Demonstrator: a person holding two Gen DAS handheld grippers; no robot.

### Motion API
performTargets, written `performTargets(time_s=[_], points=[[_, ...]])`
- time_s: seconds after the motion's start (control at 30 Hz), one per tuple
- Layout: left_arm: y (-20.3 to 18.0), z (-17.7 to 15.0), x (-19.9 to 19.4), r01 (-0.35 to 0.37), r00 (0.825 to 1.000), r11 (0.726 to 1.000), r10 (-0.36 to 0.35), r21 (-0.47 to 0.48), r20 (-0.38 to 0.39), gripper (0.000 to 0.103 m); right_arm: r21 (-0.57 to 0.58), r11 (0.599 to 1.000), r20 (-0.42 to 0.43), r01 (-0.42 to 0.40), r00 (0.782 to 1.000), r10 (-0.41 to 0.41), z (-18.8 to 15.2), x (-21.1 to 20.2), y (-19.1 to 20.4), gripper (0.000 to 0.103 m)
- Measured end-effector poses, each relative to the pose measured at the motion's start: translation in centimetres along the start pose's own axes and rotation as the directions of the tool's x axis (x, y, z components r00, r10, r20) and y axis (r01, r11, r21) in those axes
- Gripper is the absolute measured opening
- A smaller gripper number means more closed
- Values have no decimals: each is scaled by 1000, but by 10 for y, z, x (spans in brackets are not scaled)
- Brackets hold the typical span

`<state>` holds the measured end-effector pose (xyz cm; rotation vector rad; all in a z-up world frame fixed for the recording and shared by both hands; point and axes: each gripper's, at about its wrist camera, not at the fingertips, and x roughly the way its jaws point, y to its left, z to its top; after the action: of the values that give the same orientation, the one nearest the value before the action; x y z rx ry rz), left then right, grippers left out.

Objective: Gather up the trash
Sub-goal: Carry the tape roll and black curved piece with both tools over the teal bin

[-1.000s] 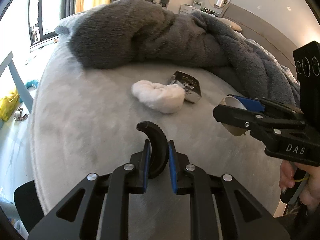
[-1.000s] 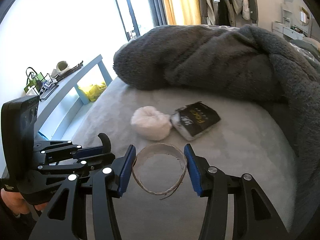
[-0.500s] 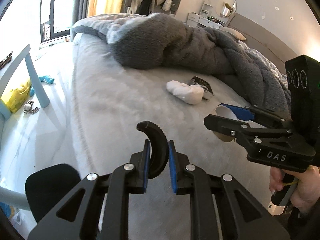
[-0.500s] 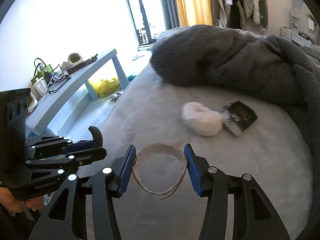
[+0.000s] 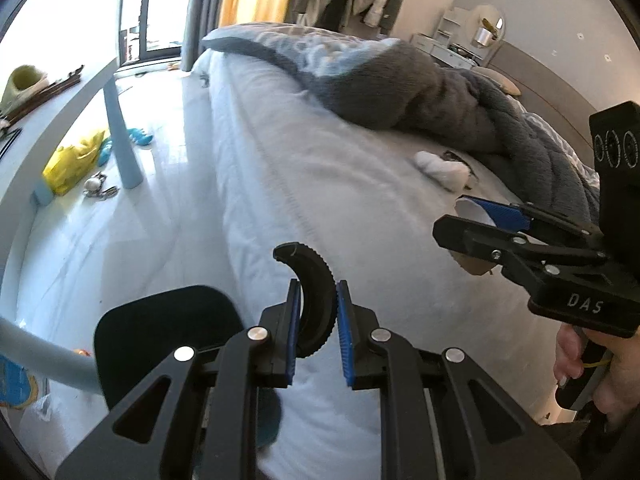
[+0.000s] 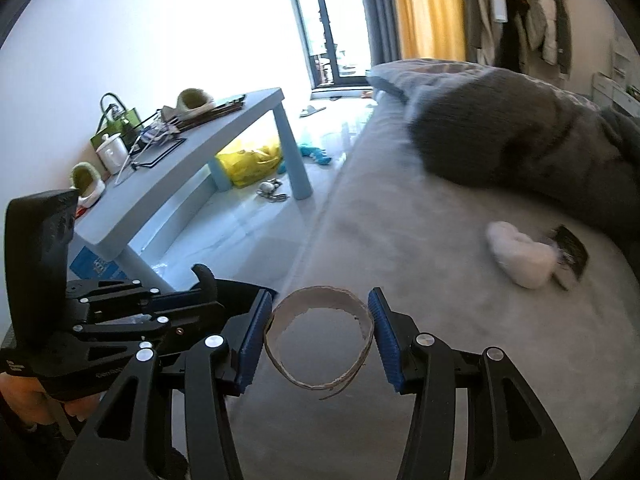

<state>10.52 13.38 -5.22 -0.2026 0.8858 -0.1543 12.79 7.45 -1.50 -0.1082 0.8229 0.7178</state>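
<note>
Grey bed [image 6: 400,240] carries rumpled dark blanket [image 6: 520,136], white wad [image 6: 520,256] touching black packet [image 6: 572,256]

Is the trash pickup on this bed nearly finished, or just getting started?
Partway. The left hand-held gripper grips a curved black piece; the right hand-held gripper grips a cardboard ring. Neither is binned yet. A white wad and dark wrapper remain on the bed.

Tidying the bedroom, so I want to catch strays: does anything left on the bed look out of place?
Yes. A crumpled white tissue wad lies on the bed sheet, touching a dark wrapper near the grey blanket. Both look like litter, not bedding.
</note>
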Motion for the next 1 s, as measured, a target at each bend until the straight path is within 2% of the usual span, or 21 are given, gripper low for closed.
performTargets(time_s=[0.4, 0.6, 0.8, 1.0], points=[[70, -28, -4, -54, 997, 995, 49, -84, -60, 19, -61, 996, -13, -70, 997, 70, 16, 31, 63, 51], [100, -46, 6, -91, 990, 990, 77, -112, -122, 19, -80, 992, -13, -100, 995, 99, 26, 44, 86, 51], [125, -67, 15, -110, 978, 985, 84, -132, -192, 19, -90, 988, -17, -128, 992, 127, 33, 56, 106, 51], [147, -87, 26, -121, 959, 979, 72, -164, -276, 19, -98, 984, -29, -146, 989, 144, 36, 69, 123, 51]])
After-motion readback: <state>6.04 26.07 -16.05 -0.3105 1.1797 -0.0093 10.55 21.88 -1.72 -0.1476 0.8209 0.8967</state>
